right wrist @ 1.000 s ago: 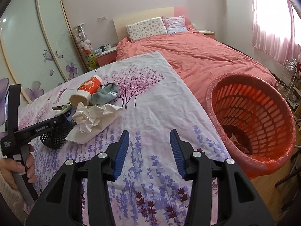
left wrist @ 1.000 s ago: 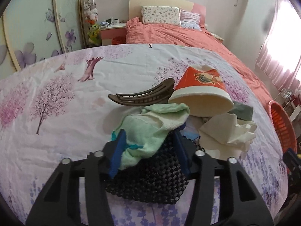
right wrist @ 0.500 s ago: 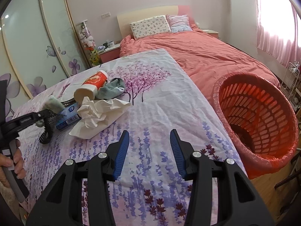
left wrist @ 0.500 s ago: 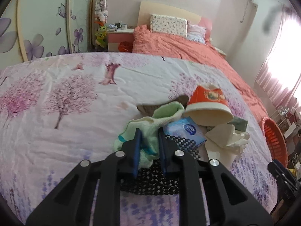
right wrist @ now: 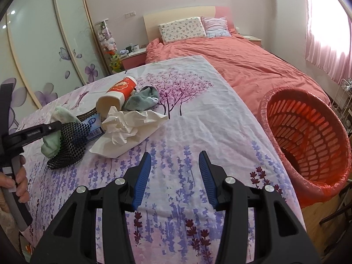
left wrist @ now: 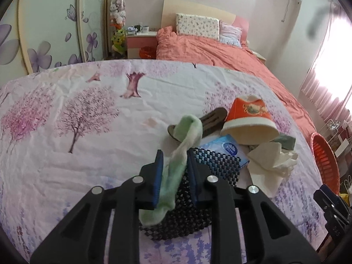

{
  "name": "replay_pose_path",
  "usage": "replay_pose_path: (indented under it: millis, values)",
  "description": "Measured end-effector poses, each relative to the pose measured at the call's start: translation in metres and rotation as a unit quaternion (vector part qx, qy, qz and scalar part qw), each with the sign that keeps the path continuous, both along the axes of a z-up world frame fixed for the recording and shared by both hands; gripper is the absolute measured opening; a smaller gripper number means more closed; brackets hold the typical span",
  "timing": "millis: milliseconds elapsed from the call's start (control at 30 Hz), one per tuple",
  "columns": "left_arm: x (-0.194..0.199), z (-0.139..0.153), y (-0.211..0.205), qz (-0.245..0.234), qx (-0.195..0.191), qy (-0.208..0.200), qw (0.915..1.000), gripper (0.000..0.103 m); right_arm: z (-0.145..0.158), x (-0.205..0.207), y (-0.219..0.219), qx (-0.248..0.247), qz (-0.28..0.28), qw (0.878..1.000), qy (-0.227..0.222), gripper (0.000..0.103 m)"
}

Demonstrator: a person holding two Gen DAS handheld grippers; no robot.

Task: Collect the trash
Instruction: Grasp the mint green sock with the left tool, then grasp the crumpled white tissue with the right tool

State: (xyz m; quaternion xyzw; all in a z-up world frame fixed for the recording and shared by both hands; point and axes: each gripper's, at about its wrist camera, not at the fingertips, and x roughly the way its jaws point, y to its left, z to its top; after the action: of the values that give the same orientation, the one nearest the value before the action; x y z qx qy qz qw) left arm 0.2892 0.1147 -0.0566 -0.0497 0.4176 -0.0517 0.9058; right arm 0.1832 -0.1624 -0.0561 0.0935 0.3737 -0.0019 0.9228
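Observation:
My left gripper is shut on a pale green cloth and holds it above a black mesh mat. In the right wrist view the cloth hangs from that gripper beside the mat. A pile lies on the flowered sheet: a blue tissue pack, a red and white paper cup on its side, crumpled white paper, a brown comb and a grey-green sock. My right gripper is open and empty over the sheet, left of the red basket.
The red basket stands at the sheet's right edge, lined with a red bag. A pink bed with pillows lies behind. Wardrobe doors with flower prints stand at the left, with a nightstand beside them.
My left gripper closed on the green cloth and lifted it off the pile, uncovering the blue tissue pack. My right gripper stayed open and drifted slightly.

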Motion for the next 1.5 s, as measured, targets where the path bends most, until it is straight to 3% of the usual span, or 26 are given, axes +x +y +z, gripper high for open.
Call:
replay_pose_path:
  millis: [133,233,367,633,800,900,967,1233,1300,1333,1500]
  values:
    - [0.008,-0.006,-0.002,0.004,-0.007,0.006,0.9999,0.025,-0.001,0.000,-0.003,-0.003,-0.002,1.000,0.002,0.046]
    - [0.012,-0.004,0.002,0.011,-0.016,0.007,0.9998,0.012,-0.002,0.000,-0.003,-0.005,-0.002,1.000,0.003,0.046]
    - [0.006,0.008,0.014,0.023,-0.015,-0.010,0.9996,0.009,-0.002,0.001,-0.004,-0.006,-0.001,1.000,0.004,0.046]
    - [-0.014,0.029,0.052,0.049,0.022,-0.036,0.9979,0.008,0.003,0.007,0.008,0.000,0.018,1.000,-0.005,0.046]
    - [-0.032,0.020,0.074,0.063,0.054,-0.030,0.9961,0.008,0.008,0.019,0.025,0.019,0.042,0.999,-0.015,0.046]
    - [-0.037,0.014,0.084,0.068,0.049,-0.021,0.9963,0.008,0.008,0.032,0.043,0.029,0.056,0.998,-0.016,0.047]
    - [-0.038,0.011,0.086,0.070,0.045,-0.017,0.9964,0.008,0.007,0.039,0.052,0.032,0.060,0.998,-0.014,0.054]
    - [-0.042,0.006,0.084,0.064,0.035,-0.014,0.9973,0.008,-0.001,0.066,0.085,-0.033,0.048,0.998,-0.018,0.062]
    - [-0.042,0.005,0.083,0.062,0.034,-0.014,0.9974,0.008,-0.005,0.071,0.086,-0.044,0.044,0.998,-0.010,0.052]
    - [-0.042,0.005,0.082,0.062,0.033,-0.014,0.9974,0.008,-0.008,0.072,0.085,-0.048,0.043,0.998,-0.006,0.042]
    - [-0.043,0.007,0.077,0.057,0.032,-0.015,0.9977,0.008,-0.008,0.057,0.068,-0.032,0.047,0.998,-0.006,0.040]
